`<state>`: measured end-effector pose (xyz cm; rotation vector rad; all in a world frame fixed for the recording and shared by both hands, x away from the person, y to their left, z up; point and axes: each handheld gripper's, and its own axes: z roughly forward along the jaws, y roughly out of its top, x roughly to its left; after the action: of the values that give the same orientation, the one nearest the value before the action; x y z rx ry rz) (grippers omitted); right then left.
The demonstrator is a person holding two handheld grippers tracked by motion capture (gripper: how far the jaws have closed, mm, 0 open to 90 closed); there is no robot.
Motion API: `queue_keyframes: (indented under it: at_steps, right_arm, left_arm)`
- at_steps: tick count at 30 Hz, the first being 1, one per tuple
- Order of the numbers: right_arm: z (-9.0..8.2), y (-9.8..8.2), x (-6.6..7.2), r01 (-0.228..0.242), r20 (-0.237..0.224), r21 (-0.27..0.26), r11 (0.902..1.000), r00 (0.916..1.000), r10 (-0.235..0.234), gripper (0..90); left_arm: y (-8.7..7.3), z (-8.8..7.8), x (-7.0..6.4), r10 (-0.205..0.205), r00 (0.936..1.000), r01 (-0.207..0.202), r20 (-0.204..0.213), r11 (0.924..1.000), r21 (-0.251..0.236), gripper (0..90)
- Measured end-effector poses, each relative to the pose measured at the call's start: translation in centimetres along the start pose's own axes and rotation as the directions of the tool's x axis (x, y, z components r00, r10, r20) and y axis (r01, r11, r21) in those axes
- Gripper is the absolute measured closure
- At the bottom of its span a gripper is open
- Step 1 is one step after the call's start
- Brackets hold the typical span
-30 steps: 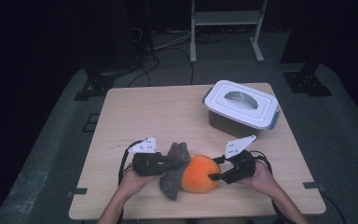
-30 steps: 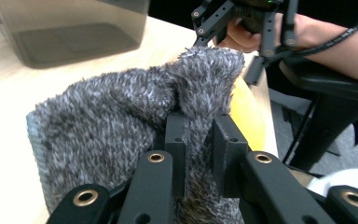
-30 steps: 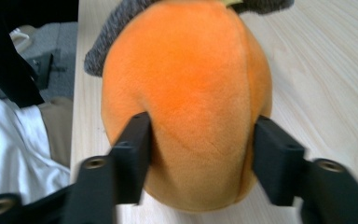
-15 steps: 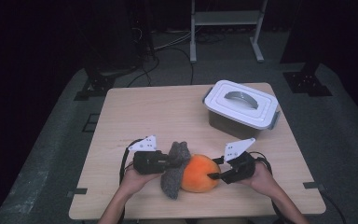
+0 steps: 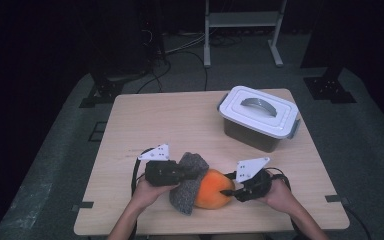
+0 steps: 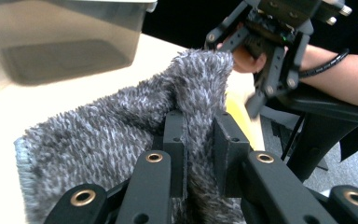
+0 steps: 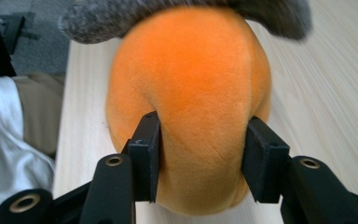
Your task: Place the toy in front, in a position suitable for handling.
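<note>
High view showed one table, one lidded bin at its far right, one orange plush, one grey cloth and two grippers. The plush lay near the front edge, between the grippers, with the cloth draped against its left side and touching it. The left gripper was clenched on a fold of the cloth; in the left gripper view the fold stood pinched between both pads. The right gripper had just been closing on the plush; in the right gripper view its pads pressed into the plush from both sides, denting the fabric, with the cloth lying over the far end.
</note>
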<state>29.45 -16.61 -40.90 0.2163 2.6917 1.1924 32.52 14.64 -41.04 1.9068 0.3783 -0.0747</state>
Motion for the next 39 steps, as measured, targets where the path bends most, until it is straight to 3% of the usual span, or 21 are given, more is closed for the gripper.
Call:
queue_keyframes:
  at_steps: [3, 4, 5, 6, 7, 11, 15, 18, 20, 23, 30, 35, 39]
  right_arm:
    - [-0.2, -0.5, -0.5, -0.033, -0.013, -0.001, 0.9994, 0.9994, 0.033, 49.1]
    - [0.0, -0.3, -0.7, -0.070, -0.045, 0.001, 0.9975, 0.9965, 0.070, 37.5]
    - [0.0, -0.3, -0.7, -0.070, -0.045, 0.001, 0.9975, 0.9965, 0.070, 37.5]
    - [0.2, 0.1, -1.1, -0.117, -0.073, 0.017, 0.9930, 0.9903, 0.118, 26.4]
    - [0.2, 0.1, -1.1, -0.117, -0.073, 0.017, 0.9930, 0.9903, 0.118, 26.4]
    - [0.8, -0.1, -1.8, -0.192, -0.111, 0.021, 0.9813, 0.9750, 0.193, 21.1]
    - [0.7, 0.3, -0.9, -0.116, -0.048, 0.013, 0.9932, 0.9920, 0.116, 44.0]
    - [0.0, 0.5, -0.4, -0.063, 0.037, -0.015, 0.9979, 0.9973, 0.063, 48.5]
    - [-0.2, 0.6, -0.1, -0.025, 0.087, -0.012, 0.9996, 0.9959, 0.026, 48.9]
    - [-0.1, 0.5, 0.0, -0.020, 0.087, -0.017, 0.9996, 0.9959, 0.022, 48.9]
    - [1.1, 1.6, 0.9, 0.012, 0.078, -0.031, 0.9994, 0.9969, -0.010, 44.4]
    - [0.7, 0.9, 0.6, 0.022, 0.060, -0.008, 0.9997, 0.9980, -0.021, 47.1]
    - [0.2, 0.0, -0.4, -0.029, 0.021, -0.013, 0.9995, 0.9994, 0.029, 40.8]
  left_arm:
    - [-0.5, -0.5, 0.4, -0.012, 0.9999, 0.013, -0.002, 0.9997, 0.019, 77.3]
    - [-0.6, -0.5, 0.4, -0.018, 0.9998, 0.018, 0.005, 0.9996, 0.020, 77.5]
    - [-0.6, -0.5, 0.5, -0.024, 0.9997, 0.023, 0.010, 0.9994, 0.025, 77.5]
    - [-0.5, -0.4, 0.4, -0.019, 0.9997, 0.019, 0.015, 0.9995, 0.025, 77.5]
    - [-0.4, -0.3, 0.3, -0.014, 0.9997, 0.014, 0.020, 0.9996, 0.024, 77.5]
    - [0.1, 0.4, -0.3, 0.020, 0.9989, -0.021, 0.042, 0.9993, 0.031, 77.4]
    - [0.4, 0.0, -0.1, 0.024, 0.9997, -0.024, -0.002, 0.9994, 0.023, 77.4]
    - [0.6, -1.3, 0.5, 0.005, 0.9979, -0.005, -0.064, 1.0000, -0.002, 77.5]
    - [0.6, -2.0, 0.7, -0.008, 0.9968, 0.007, -0.079, 0.9999, -0.016, 77.5]
    - [0.4, -1.9, 0.8, -0.012, 0.9972, 0.011, -0.074, 0.9999, -0.008, 77.5]
    - [0.9, 0.4, -0.2, 0.019, 0.9998, -0.019, -0.010, 0.9995, 0.024, 77.2]
    - [0.5, 0.3, 0.0, 0.025, 0.9997, -0.025, 0.002, 0.9984, 0.050, 77.6]
    - [0.1, 0.1, 0.3, 0.022, 0.9997, -0.022, -0.007, 0.9971, 0.073, 77.7]
